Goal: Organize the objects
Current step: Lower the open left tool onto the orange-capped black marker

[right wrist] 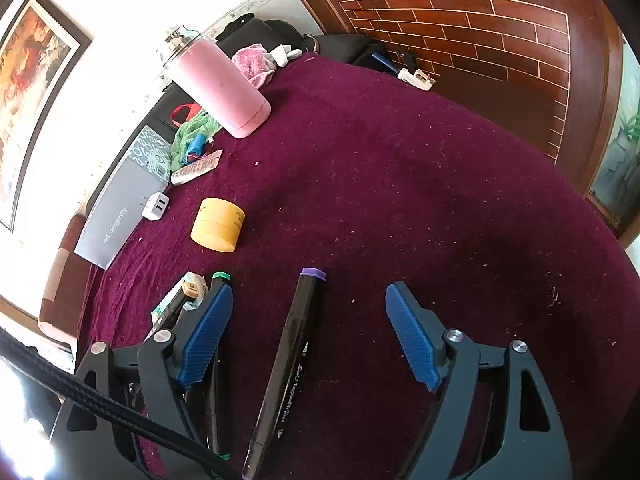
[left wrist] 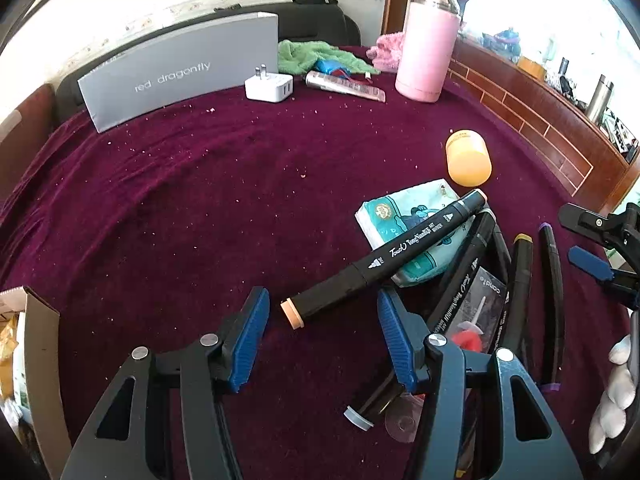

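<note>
— What's in front of the left gripper (left wrist: 320, 312)?

— A black marker with peach caps (left wrist: 384, 258), lying slantwise on the maroon cloth surface (left wrist: 180, 208). Its near end sits just ahead of the gap between the blue pads, its far end rests up across a teal tissue packet (left wrist: 404, 220) and aims toward the orange jar (left wrist: 468, 158). The jaws stand partly apart, nothing between them.

— And the other hand?

— The right gripper (right wrist: 308, 320) has its jaws spread wide, with a purple-capped marker (right wrist: 288, 368) lying lengthwise between them. The pads don't touch it. Its purple cap points away from the camera, the long axis running almost straight along the fingers.

— Does either view show something the other misses?

— The left view takes in the whole heap: more black markers (left wrist: 520, 292) side by side, a candle card (left wrist: 480, 308), a cardboard box edge (left wrist: 40, 360) at the left, and the person's white-gloved hand (left wrist: 616, 392) at the right edge. The right view catches only a sliver of that pile behind its left pad, but shows a framed painting (right wrist: 28, 80) on the wall. Both show the pink tumbler (left wrist: 426, 52), the white charger (left wrist: 269, 87) and the grey "red dragonfly" box (left wrist: 180, 70) at the back.
</note>
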`<state>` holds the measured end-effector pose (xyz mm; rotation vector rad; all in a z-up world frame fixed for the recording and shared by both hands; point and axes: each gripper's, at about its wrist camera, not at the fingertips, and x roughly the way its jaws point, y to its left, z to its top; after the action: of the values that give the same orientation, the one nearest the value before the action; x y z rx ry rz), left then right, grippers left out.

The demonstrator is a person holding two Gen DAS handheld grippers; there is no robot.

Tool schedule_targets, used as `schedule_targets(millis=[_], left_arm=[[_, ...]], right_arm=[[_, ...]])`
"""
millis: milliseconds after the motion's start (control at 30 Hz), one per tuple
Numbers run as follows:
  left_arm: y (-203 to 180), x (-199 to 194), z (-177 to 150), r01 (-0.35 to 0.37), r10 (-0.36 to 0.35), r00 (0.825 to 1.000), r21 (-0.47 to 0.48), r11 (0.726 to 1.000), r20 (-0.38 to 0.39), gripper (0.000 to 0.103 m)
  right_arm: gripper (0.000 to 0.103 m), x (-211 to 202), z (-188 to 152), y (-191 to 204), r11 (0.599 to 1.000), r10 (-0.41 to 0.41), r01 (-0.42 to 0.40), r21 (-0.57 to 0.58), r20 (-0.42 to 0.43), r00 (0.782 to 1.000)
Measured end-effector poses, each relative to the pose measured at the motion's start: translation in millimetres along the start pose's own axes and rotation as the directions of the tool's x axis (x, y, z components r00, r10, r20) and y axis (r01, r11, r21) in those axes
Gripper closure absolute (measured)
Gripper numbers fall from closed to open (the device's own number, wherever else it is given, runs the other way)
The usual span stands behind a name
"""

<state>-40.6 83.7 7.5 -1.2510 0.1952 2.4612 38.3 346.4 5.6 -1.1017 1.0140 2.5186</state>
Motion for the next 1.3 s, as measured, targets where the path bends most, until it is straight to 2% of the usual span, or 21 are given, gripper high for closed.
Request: schedule_targets(millis=[67, 300, 467, 733, 1300], left_arm=[[-0.2, -0.9, -2.0, -0.004, 0.004, 1.000, -0.004, 1.000, 0.018, 0.052], [10.5, -2.8, -1.3, 0.052, -0.050, 0.998, -0.054, 0.997, 0.033, 0.051], [8.7, -2.6, -0.8, 0.071, -0.069, 0.997, -0.049, 0.996, 0.032, 0.044], [20.9, -4.2, -1.0, 0.155, -0.150, 0.987, -0.101, 0.983, 0.054, 0.042], [16.8, -3.8, -0.6, 0.141, -0.137, 0.989, -0.087, 0.986, 0.049, 0.040]], right_arm=[[0.022, -0.4, -0.1, -0.1, 1.000, 0.002, -0.002, 0.001, 0.003, 1.000], [0.017, 2.5, -4.7, 11.3, 0.997, -0.044, 0.046, -0.060, 0.021, 0.999], [0.010, 4.7, -7.7, 16.4, 0.994, -0.057, 0.060, -0.093, 0.033, 0.998], [0.001, 9.2, -10.8, 24.0, 0.987, -0.072, 0.077, -0.142, 0.038, 0.997], [0.000, 13.0, -9.1, 28.1, 0.984, -0.083, 0.088, -0.153, 0.042, 0.996]])
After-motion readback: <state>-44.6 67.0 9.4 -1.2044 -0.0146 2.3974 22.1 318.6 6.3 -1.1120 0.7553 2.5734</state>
